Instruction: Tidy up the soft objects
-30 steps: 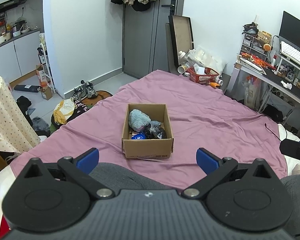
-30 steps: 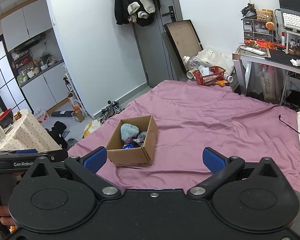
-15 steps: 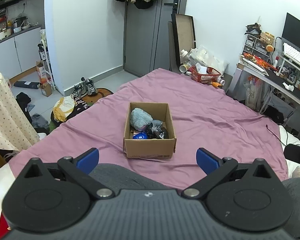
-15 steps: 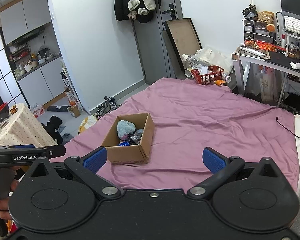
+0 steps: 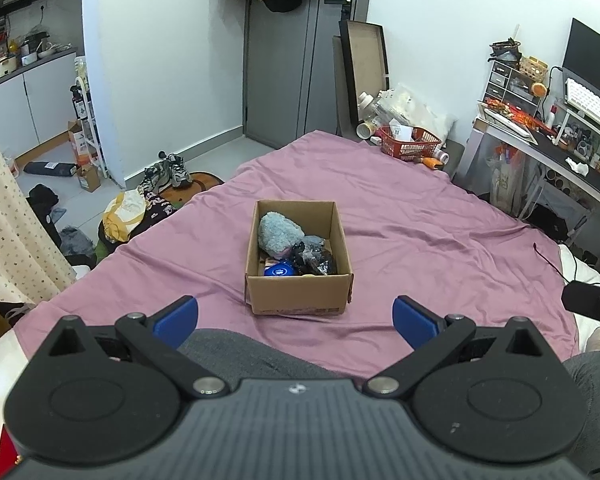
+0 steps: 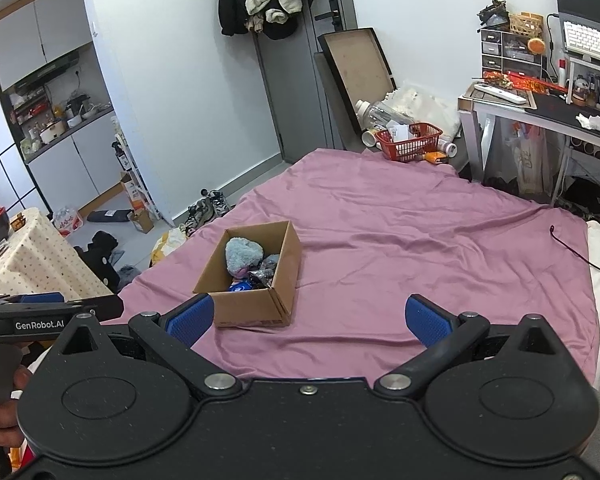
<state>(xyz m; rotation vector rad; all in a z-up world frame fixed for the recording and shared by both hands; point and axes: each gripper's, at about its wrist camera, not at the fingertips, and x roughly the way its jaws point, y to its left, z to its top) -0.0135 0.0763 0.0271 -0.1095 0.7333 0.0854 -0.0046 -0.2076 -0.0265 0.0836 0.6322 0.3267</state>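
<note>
An open cardboard box (image 5: 299,299) stands on the purple bedsheet (image 5: 420,240). It holds a fluffy light-blue soft toy (image 5: 278,233), a dark crinkled bundle (image 5: 315,259) and a blue round item (image 5: 279,270). The box also shows in the right wrist view (image 6: 256,308), with the toy (image 6: 243,255) inside. My left gripper (image 5: 296,316) is open and empty, held well back from the box. My right gripper (image 6: 308,318) is open and empty, to the right of the box.
A red basket (image 5: 410,142) and bottles sit at the bed's far edge. A desk (image 6: 540,108) with clutter stands at the right. Shoes and bags (image 5: 140,200) lie on the floor at the left, by a cloth-covered table (image 5: 4,232). A black cable (image 6: 572,248) lies at the right.
Both grippers have drawn back and risen slightly, so the box sits a little farther off. Both stay open and empty. The box contents have not moved.
</note>
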